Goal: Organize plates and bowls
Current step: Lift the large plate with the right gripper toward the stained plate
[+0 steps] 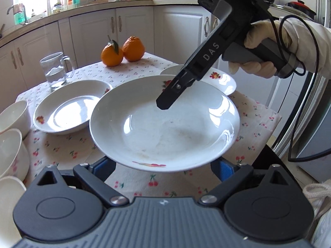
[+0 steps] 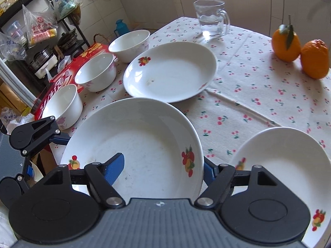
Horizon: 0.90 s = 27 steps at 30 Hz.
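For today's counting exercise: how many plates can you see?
3: one plate held between both grippers, one near the bowls, one at the table's near right edge.

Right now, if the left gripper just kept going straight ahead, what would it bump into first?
Probably the near rim of the plate right ahead of the left gripper; its fingers straddle that plate, seemingly under its rim. The right gripper is at the same plate. Depth is uncertain.

From my right wrist view, 3 white ceramic bowls (image 2: 96, 75) line the cherry-print tablecloth's (image 2: 258, 107) left edge. Right of them lies a shallow white fruit-motif plate (image 2: 171, 72); a glass mug (image 2: 212, 18) sits far behind it, 2 oranges (image 2: 300, 55) far right.
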Each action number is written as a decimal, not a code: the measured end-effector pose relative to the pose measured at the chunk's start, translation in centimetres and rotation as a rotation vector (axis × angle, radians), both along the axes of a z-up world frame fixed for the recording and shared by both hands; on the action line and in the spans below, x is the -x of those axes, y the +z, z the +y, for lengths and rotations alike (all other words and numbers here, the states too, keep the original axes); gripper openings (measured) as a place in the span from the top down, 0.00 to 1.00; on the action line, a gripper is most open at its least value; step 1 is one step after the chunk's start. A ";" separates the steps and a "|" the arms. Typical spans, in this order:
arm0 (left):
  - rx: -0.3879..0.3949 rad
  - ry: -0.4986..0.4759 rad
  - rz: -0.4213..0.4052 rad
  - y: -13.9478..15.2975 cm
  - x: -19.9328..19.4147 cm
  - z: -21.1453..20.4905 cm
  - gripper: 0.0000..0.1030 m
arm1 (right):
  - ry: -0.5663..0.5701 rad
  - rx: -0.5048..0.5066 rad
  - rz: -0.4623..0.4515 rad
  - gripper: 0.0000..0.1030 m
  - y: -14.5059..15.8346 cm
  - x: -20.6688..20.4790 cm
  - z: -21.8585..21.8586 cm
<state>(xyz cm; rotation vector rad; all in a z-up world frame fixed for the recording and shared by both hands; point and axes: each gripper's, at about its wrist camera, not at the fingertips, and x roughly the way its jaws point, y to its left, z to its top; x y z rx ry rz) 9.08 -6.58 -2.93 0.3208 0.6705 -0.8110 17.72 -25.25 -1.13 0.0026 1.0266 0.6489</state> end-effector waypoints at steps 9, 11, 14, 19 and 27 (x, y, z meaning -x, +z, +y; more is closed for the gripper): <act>-0.001 -0.076 -0.016 0.8 -1.6 -3.6 0.05 | -0.075 0.001 -0.028 0.21 0.9 0.0 -4.6; 0.004 -0.093 -0.012 0.9 -2.2 -4.6 0.05 | -0.095 0.003 -0.033 0.21 1.0 0.0 -5.7; 0.007 -0.117 -0.011 0.8 -2.9 -6.0 0.05 | -0.123 0.003 -0.039 0.21 1.0 -0.1 -7.3; 0.002 -0.156 -0.007 0.4 -4.0 -8.6 0.05 | -0.176 -0.001 -0.048 0.21 0.7 -0.3 -10.0; -0.004 -0.198 0.008 -0.3 -5.3 -11.6 0.05 | -0.242 0.000 -0.044 0.21 -0.5 -0.6 -13.4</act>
